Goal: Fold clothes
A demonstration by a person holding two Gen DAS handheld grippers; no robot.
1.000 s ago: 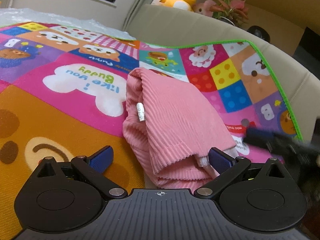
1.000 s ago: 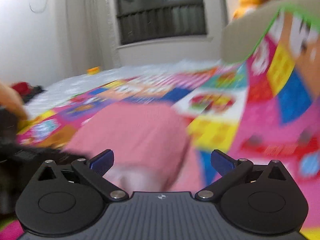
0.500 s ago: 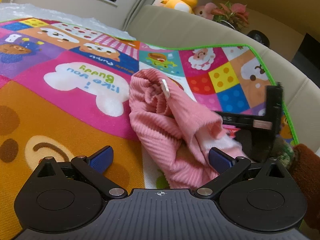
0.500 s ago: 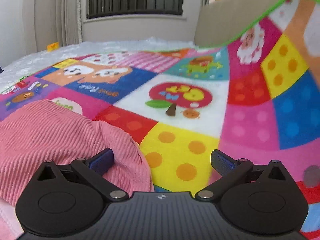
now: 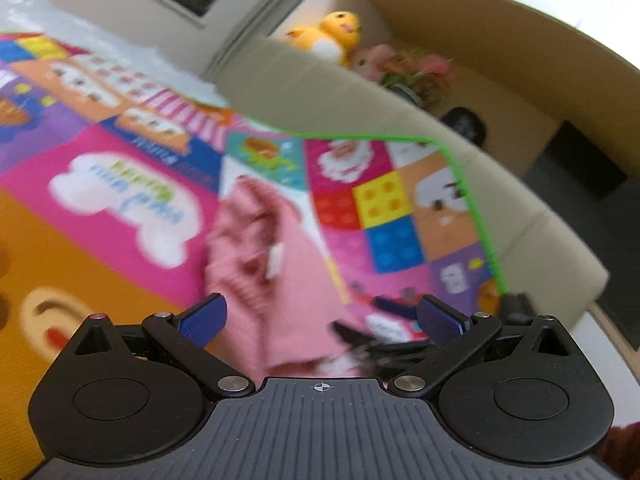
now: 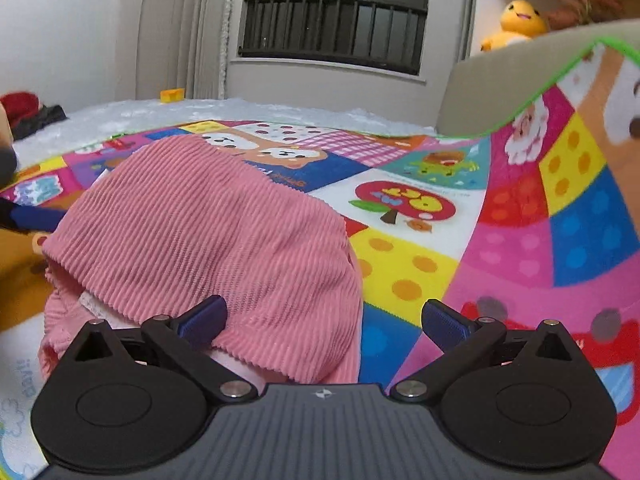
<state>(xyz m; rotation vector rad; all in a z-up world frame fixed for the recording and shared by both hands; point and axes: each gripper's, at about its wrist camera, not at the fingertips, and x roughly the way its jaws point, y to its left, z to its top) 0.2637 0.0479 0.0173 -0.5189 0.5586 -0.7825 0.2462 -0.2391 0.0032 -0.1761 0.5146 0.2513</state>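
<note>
play mat: multicolour cartoon patchwork, green trim, fills most of both views; its right part climbs up a beige sofa in the upper right of each frame.
window: dark, barred, top centre of the right wrist view, white wall around it.
pink garment: ribbed corduroy-like fabric, bunched in a rough heap on the mat, lower left to centre of the right wrist view; top layer overhangs, pale lining shows at its lower left edge. In the left wrist view it is blurred, sits centre-low, with a small white tag on it.
left gripper: fingers spread wide, nothing between them; garment lies in front of and partly between the blue pads, contact cannot be told through the blur. Its blue finger also shows at the left edge of the right wrist view.
right gripper: fingers spread wide, not gripping; left blue pad overlaps the garment's near edge, right pad is over bare mat. Seen from the left wrist view as a dark blurred shape, lower centre-right, at the garment's edge.
yellow plush toy: behind the sofa top, upper right of both views.
pink flowers: just right of the plush.
red and dark items: far left edge of the right wrist view, too small to identify.
</note>
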